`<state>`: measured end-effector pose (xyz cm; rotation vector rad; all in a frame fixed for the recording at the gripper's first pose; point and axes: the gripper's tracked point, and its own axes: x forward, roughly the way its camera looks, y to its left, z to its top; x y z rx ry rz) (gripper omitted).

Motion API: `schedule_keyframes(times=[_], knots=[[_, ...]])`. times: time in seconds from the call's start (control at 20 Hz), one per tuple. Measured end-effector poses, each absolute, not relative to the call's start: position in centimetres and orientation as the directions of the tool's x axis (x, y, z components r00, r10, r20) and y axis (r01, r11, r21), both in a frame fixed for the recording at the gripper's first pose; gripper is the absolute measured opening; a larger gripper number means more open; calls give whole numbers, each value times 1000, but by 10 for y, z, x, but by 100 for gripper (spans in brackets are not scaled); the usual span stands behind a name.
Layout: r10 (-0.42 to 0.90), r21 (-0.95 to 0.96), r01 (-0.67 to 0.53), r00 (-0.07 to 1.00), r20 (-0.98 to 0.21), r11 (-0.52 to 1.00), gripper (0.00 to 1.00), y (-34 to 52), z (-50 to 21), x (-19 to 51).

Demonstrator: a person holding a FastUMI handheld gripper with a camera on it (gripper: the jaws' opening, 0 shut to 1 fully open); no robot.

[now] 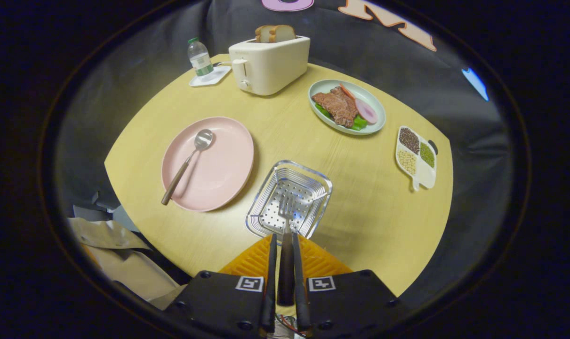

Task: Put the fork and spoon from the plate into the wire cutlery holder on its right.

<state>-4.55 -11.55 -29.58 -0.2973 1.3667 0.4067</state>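
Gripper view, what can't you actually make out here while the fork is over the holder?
- Fork: the gripper is shut on its handle; whether the tines touch the perforated metal cutlery holder cannot be told.
- Holder's near rim: hidden behind the fingers.
- Water bottle: label too small.
- Toaster: bread slices partly sunk in the slots.
- Spoon on the pink plate: fully visible.

A pale yellow wood-grain table [369,207] carries a plain pink plate [219,174], on which lies a silver spoon [187,162] with a brown handle. The cutlery holder [308,186] is shiny silver with a dotted, perforated floor, and the fork [286,209] above it has silver tines and a dark brown handle. A cream toaster [270,66] holds tan bread [275,33], and a pale green dish [374,106] carries brown, green and pink food.
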Motion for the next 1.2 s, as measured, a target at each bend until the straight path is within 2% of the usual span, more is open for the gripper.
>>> schedule_keyframes(times=[0.1,0.35,0.55,0.7,1.0,1.2], knots=[[110,23,-443,173,-979,896,23,-113,-291,-42],[170,32,-393,322,-931,919,56,-84,-274,-22],[208,30,-350,484,-850,936,82,-49,-256,-9],[224,48,-311,562,-796,949,100,-19,-250,-11],[214,67,-236,681,-700,969,100,26,-255,-12],[205,78,-210,698,-686,975,100,46,-271,-19]])
